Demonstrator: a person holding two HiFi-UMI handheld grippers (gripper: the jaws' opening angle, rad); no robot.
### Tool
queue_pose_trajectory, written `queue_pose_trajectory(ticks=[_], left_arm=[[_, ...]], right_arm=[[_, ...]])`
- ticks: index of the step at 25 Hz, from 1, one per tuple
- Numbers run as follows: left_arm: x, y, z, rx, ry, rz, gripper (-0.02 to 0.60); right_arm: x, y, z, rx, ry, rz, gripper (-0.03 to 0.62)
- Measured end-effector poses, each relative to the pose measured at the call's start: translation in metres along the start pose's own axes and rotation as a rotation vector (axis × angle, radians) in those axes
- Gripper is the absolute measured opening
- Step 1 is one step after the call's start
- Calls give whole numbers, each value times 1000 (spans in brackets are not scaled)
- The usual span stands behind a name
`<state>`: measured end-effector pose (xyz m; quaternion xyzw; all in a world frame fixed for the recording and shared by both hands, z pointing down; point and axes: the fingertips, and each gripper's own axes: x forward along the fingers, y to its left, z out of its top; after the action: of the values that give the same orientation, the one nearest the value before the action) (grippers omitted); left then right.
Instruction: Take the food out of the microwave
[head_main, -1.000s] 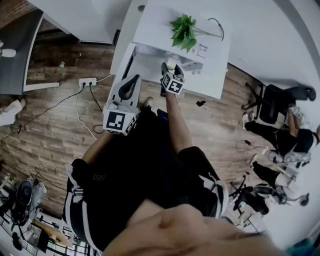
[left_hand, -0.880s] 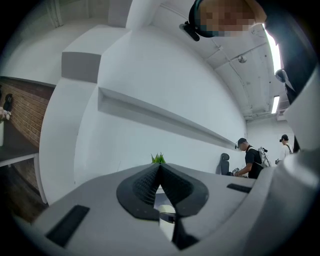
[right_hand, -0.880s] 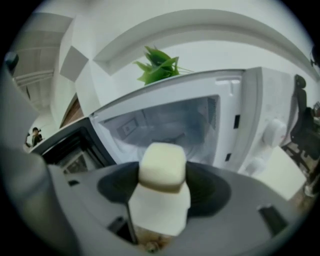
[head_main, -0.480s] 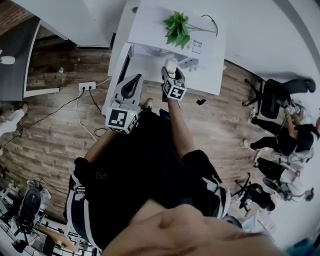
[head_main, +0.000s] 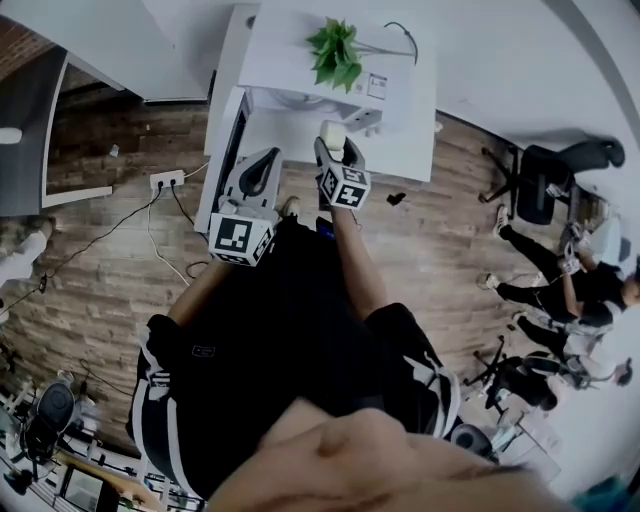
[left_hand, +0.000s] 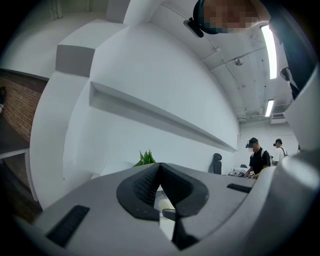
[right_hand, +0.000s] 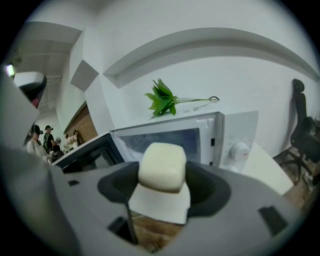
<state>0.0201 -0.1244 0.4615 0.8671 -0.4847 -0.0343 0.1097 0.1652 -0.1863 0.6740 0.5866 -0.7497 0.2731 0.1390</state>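
Observation:
The white microwave (head_main: 300, 100) stands on a white table (head_main: 400, 150) with its door (head_main: 232, 135) swung open to the left. In the right gripper view the microwave (right_hand: 200, 135) and its open door (right_hand: 85, 155) lie just behind the jaws. My right gripper (head_main: 333, 142) is shut on a cream, rounded block of food (right_hand: 162, 166), held in front of the microwave's opening; the food (head_main: 332, 132) also shows in the head view. My left gripper (head_main: 260, 168) is held by the door, shut and empty (left_hand: 160, 172), pointing up at the wall.
A green plant (head_main: 333, 50) lies on top of the microwave. A power strip (head_main: 165, 180) with cables sits on the wooden floor to the left. An office chair (head_main: 545, 185) and seated people (head_main: 560, 290) are at the right. A white wall rises behind the table.
The whole view has drifted left and up a little. My right gripper still holds the food just outside the microwave; my left gripper stays beside the door.

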Motion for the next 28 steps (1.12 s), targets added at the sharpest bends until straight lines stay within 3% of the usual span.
queue_pose_trajectory(ticks=[28], left_arm=[[-3, -2, -4, 11, 1, 7, 29]], right_arm=[[-115, 50, 73, -30, -235, 94, 304]])
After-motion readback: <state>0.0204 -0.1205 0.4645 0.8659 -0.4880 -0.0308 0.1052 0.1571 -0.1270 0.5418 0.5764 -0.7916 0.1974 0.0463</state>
